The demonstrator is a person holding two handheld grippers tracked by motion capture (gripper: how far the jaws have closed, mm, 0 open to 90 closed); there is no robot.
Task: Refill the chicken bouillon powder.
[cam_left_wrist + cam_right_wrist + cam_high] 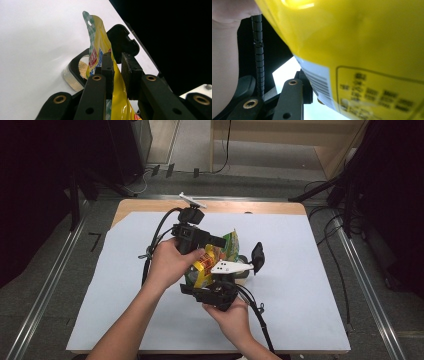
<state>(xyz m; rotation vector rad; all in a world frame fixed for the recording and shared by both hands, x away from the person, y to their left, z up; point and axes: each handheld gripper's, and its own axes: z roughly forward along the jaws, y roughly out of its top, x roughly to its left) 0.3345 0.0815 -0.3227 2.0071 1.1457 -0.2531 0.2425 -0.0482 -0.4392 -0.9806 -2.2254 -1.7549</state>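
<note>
Towards the middle of the surface (125,320), a white sheet over a wooden top whose bare strip shows along the far edge, the person's left hand (167,262) holds the left hand-held gripper (117,71), and its cable loops up and back towards the far-left corner. In the left gripper view its two black jaws are closed on a yellow snack bag (100,53), the pads pinching the foil just below the green-checked top seal, so the bag stands nearly upright between them. Behind the bag in that view lies a clear round container (80,72) with a dark rim and pale crumbly stuff inside, resting on the white sheet just beside the bag; a jaw of the other gripper rises black behind the foil and partly hides the container. In the high view the bag (220,255) sits between the two hands, near the centre of the surface and a little towards the near edge, largely covered by the gripper bodies and a grey three-cornered plate. To the right and nearer the near edge, the right hand (232,320) carries the right hand-held gripper (235,270); its own view is crowded by the bag's yellow back panel with barcode, one jaw lies against the foil, and whether it truly clamps cannot be told.
</note>
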